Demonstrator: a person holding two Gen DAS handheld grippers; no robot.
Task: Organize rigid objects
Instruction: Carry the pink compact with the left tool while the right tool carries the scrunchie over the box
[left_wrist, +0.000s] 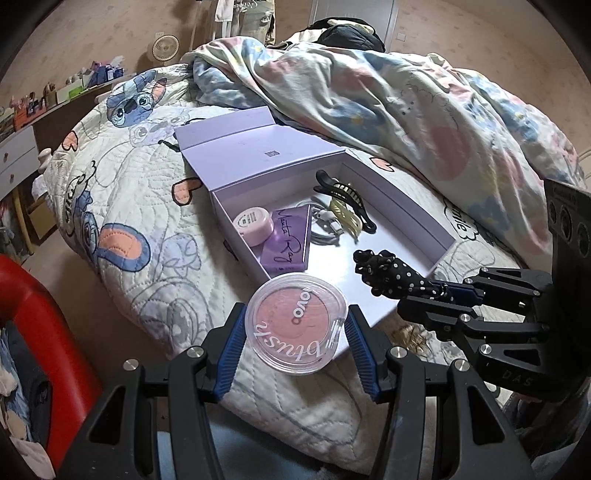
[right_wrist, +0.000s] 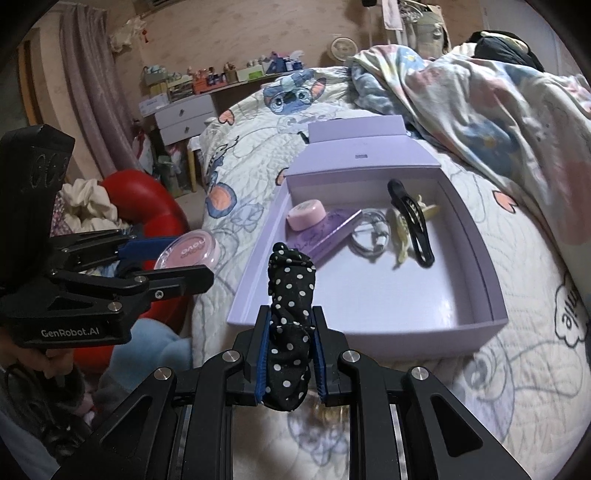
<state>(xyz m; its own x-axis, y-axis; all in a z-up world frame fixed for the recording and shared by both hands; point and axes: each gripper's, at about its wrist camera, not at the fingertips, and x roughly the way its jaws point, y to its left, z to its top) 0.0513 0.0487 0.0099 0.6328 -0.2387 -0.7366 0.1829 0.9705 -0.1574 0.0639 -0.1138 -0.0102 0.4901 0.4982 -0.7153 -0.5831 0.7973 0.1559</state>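
Note:
My left gripper (left_wrist: 295, 312) is shut on a round clear blush compact (left_wrist: 295, 326) with a pink pan, just outside the near corner of an open lavender box (left_wrist: 236, 221). My right gripper (right_wrist: 291, 314) is shut on a black polka-dot fabric hair tie (right_wrist: 291, 280), above the box's front wall (right_wrist: 369, 339). The box lies on the bed and holds a pink round case (right_wrist: 306, 214), a purple palette (right_wrist: 328, 232), a white cable (right_wrist: 373, 232), a yellow claw clip (right_wrist: 402, 232) and a black hair clip (right_wrist: 410, 218). The near half of its floor is bare.
A crumpled pastel duvet (left_wrist: 369, 92) is heaped behind and to the right of the box. A cartoon-print quilt (left_wrist: 129, 177) covers the bed. A red seat (left_wrist: 37, 314) stands left of the bed, with white drawers (right_wrist: 184, 118) further back. A small gold thing (left_wrist: 410, 336) lies on the quilt.

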